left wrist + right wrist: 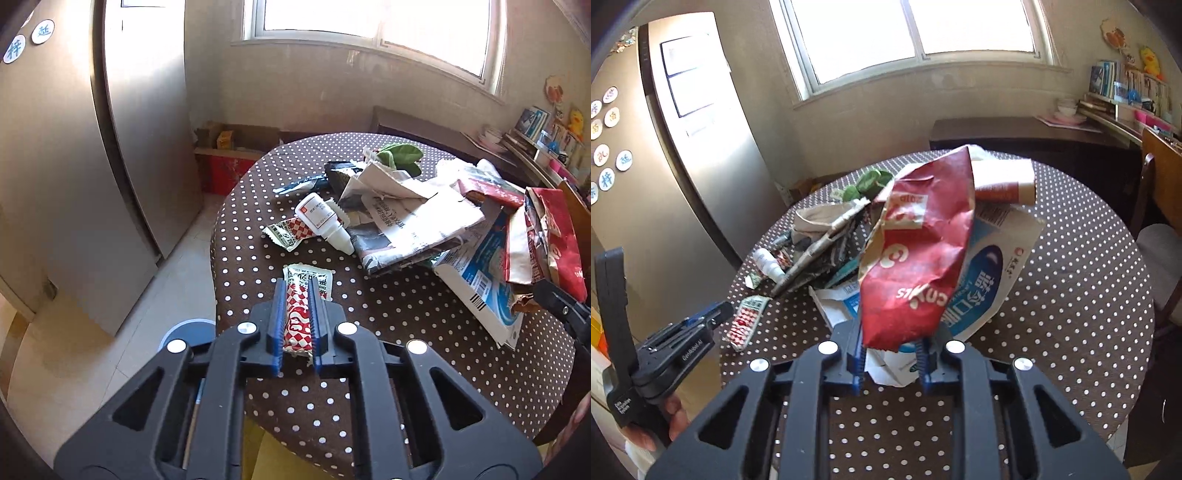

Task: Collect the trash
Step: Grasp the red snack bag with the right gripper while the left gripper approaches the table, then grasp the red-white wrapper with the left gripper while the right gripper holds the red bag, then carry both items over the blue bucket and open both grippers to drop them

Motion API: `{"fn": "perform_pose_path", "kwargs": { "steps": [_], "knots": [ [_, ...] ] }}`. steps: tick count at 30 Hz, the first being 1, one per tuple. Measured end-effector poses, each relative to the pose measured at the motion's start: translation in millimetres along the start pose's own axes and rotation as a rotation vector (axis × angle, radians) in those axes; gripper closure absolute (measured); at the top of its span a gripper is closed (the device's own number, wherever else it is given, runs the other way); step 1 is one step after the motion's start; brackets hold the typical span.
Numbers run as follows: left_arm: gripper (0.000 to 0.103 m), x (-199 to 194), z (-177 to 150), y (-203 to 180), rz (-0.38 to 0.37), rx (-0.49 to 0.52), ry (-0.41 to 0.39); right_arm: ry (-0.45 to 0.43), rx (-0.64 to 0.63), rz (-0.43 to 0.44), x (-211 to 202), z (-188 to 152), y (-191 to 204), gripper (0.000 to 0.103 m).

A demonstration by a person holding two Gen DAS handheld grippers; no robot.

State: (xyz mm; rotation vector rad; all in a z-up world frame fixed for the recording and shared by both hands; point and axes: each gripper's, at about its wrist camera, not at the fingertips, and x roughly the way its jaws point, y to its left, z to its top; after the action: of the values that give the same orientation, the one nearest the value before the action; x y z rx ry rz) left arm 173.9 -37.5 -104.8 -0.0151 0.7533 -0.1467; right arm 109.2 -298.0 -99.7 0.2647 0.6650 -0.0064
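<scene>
My left gripper (pixel 298 295) is shut on a red-and-white checked snack wrapper (pixel 297 314), at the near left edge of the round polka-dot table (pixel 388 314). It also shows in the right wrist view (pixel 744 321), with the left gripper (pixel 716 314) beside it. My right gripper (pixel 892 350) is shut on the bottom edge of a crumpled red paper bag (pixel 916 258) and holds it upright over a flattened blue-and-white carton (pixel 982 291). The pile holds a second checked wrapper (pixel 291 232), a white bottle (pixel 325 221) and newspaper (pixel 402 221).
A steel fridge (pixel 74 166) stands at the left. A cardboard box (pixel 236 147) sits on the floor by the wall. Green leaves (pixel 399 153) lie at the table's far side. A dark sideboard (pixel 1015 136) and cluttered shelves (pixel 1126 96) are at the back right.
</scene>
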Motion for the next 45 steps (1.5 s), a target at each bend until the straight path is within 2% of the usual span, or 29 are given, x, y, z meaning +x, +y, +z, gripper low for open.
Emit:
{"fn": "perform_pose_path", "kwargs": {
  "steps": [8,10,11,12,13,15,17,20,21,22,23,27,31,39,45],
  "knots": [
    [0.094,-11,-3,6,-0.027,0.002,-0.032,-0.055,-0.021,0.009,-20,6,7,0.081],
    [0.089,-10,-6,5,-0.026,0.027,-0.025,-0.052,-0.014,0.007,-20,6,7,0.081],
    [0.081,-8,-6,3,-0.032,0.042,-0.018,-0.048,-0.010,0.005,-19,7,4,0.081],
    [0.043,-7,-7,2,-0.047,0.059,-0.009,-0.042,-0.008,0.006,-19,6,4,0.081],
    [0.021,-6,-8,1,-0.057,0.064,-0.012,-0.035,-0.004,0.005,-17,6,3,0.081],
    [0.021,-4,-9,1,-0.036,0.057,-0.027,-0.025,0.003,0.007,-16,5,1,0.081],
    [0.022,7,-9,1,-0.025,0.060,0.005,-0.023,0.000,0.011,-16,4,2,0.081],
    [0.029,30,-12,1,0.015,0.059,0.072,-0.022,-0.003,0.014,-14,3,2,0.081],
    [0.040,29,-12,-3,0.048,0.086,0.049,-0.022,-0.002,0.015,-14,3,2,0.081],
    [0.071,26,-12,-5,0.018,0.098,0.049,-0.023,-0.004,0.014,-14,3,2,0.081],
    [0.078,24,-10,-6,0.000,0.084,0.058,-0.025,-0.006,0.013,-14,4,2,0.081],
    [0.086,21,-7,-13,0.040,0.104,0.043,-0.027,0.002,0.021,-14,6,2,0.081],
    [0.092,14,-6,-4,0.014,0.066,0.045,-0.039,-0.014,0.032,-16,8,6,0.081],
    [0.092,-1,-6,25,0.035,0.007,0.021,-0.057,-0.071,0.102,-15,14,32,0.081],
    [0.092,-13,-5,49,0.087,-0.027,-0.002,-0.047,-0.134,0.192,-6,19,66,0.081]
  ]
}}
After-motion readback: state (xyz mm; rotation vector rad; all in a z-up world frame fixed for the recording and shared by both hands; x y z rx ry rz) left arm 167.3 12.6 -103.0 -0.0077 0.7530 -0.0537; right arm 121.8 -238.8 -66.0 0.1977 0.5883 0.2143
